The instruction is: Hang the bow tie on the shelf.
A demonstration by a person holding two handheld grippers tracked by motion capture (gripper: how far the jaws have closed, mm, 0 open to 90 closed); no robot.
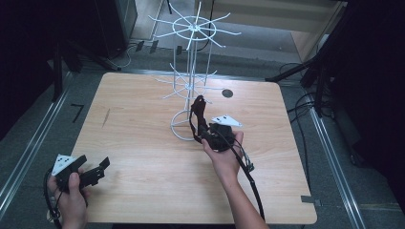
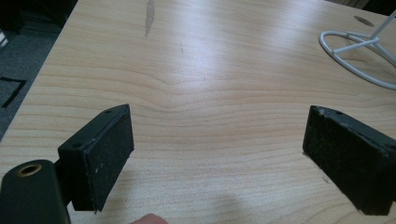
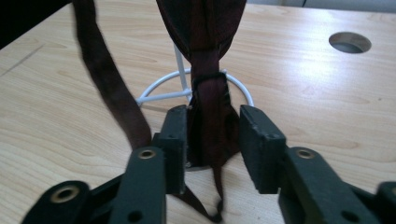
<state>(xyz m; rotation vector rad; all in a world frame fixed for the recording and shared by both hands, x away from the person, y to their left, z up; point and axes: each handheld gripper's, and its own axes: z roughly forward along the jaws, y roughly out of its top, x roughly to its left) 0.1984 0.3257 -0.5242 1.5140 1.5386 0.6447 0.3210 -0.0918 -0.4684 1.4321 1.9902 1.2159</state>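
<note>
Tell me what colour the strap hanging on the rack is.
Dark maroon strap; clearest in the right gripper view.

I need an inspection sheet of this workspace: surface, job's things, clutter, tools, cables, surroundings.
Surface: wooden table, round hole near far edge.
Job's things: dark strap hangs on white wire rack.
Clutter: nothing seen.
Tools: left tool open over bare wood; right tool open, strap between its jaws, a gap at one pad.
Cables: black cable trails from right tool; more on floor.
Surroundings: grey floor, dark stands.

High overhead, two close tool views, shared table
</note>
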